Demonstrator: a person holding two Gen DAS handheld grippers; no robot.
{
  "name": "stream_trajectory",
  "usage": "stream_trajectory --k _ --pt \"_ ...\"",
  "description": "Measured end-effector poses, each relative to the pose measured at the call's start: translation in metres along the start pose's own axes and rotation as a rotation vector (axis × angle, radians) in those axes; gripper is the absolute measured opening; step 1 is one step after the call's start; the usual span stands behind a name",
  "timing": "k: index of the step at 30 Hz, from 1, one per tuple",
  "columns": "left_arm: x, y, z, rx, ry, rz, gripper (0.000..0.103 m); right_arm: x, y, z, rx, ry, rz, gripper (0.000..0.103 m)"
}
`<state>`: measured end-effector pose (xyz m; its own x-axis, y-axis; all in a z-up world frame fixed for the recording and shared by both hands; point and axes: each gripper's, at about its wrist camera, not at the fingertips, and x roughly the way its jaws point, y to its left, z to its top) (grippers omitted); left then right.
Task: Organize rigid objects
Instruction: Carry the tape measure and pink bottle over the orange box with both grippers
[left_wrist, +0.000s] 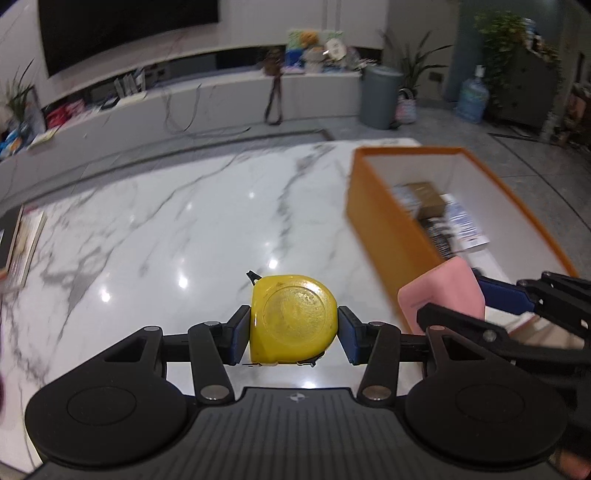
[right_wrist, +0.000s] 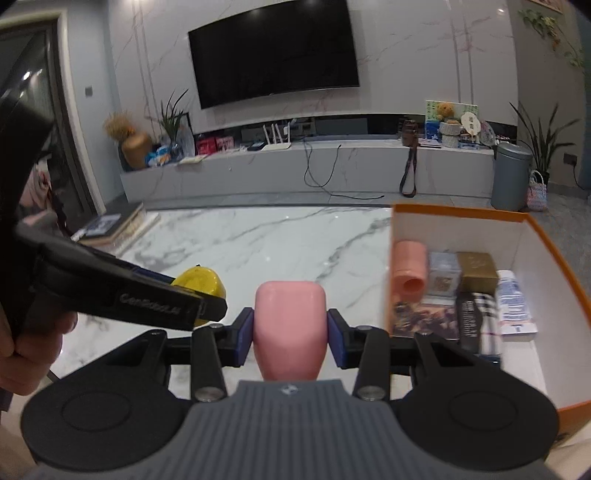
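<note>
Orange box (left_wrist: 384, 236) contents blurred, partly hidden by pink case (left_wrist: 443, 291).

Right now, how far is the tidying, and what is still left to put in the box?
Done: the orange box already holds several items, among them a pink cup and a gold box. In hand: the left gripper clamps the yellow tape measure; the right gripper clamps a pink block. Left: both must still go in the box.

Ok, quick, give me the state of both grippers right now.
Left gripper: jaws closed on the yellow tape measure.
Right gripper: jaws closed on the pink case, beside the orange box.
</note>
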<state>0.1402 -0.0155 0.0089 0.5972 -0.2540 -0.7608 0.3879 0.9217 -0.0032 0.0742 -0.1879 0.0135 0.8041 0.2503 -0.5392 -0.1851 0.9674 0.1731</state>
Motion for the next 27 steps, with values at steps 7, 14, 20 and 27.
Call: stream_trajectory --k 7,14,20,27 --pt "-0.004 -0.05 0.029 0.105 -0.044 -0.096 0.056 -0.03 -0.059 0.02 0.027 0.055 -0.032 0.042" --pt "0.022 -0.103 0.052 0.225 -0.063 -0.207 0.056 -0.035 -0.126 0.048 0.099 0.158 -0.111 0.042" --pt "0.065 -0.131 0.059 0.312 -0.026 -0.246 0.056 -0.004 -0.155 0.063 0.069 0.263 -0.179 0.042" --pt "0.109 -0.15 0.063 0.364 0.022 -0.256 0.056 0.044 -0.174 0.054 0.034 0.401 -0.227 0.042"
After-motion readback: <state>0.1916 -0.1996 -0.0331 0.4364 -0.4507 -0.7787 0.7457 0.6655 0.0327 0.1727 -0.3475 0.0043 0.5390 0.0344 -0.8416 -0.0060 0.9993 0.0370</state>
